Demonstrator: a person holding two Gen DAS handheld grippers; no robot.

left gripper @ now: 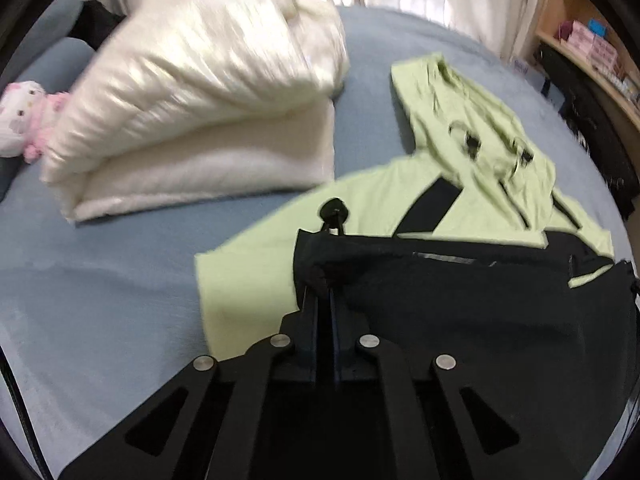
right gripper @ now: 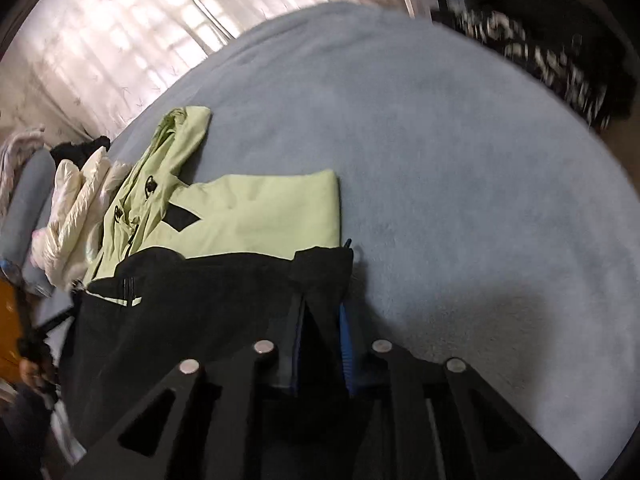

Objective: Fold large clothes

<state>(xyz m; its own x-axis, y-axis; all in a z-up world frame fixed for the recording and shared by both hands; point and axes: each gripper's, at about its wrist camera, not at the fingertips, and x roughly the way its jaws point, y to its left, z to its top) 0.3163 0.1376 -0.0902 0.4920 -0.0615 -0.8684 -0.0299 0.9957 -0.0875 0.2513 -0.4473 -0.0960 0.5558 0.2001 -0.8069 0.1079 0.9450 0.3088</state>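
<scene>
Blue bed cover [right gripper: 460, 152] is the work surface, curtained window behind, shelf w/ boxes [left gripper: 592, 44] off to one side. Green-and-black jacket [left gripper: 400, 200] lies flat on the bed, hood end away from both cams, black lower part nearest. Cream puffer coat [left gripper: 208, 92] already sits folded beside it, close but apart; plush toy [left gripper: 24, 116] further out by the bed edge. Left gripper [left gripper: 326, 280] is clenched on the black hem corner [left gripper: 316, 252], fabric bunched over the fingers, small round black tab poking out just past the tips. Right gripper [right gripper: 324, 280] is pinched on the opposite black hem corner [right gripper: 320, 264], cloth wedged between the blue-edged pads. So both bottom corners are taken, fold not yet made. Handling guess: shell looks thin woven, light, limp, prob a bit slick, so it'll sag between the two grips and could slide out of a shallow pinch. Hem seam is the right place to hold, thicker there, more bite. Keep both corners level and taut when carrying toward the hood, else the middle drags and wrinkles. Hood cord hardware looks lumpy, avoid creasing on it. Frames are motion-blurred, can't judge grip depth.
</scene>
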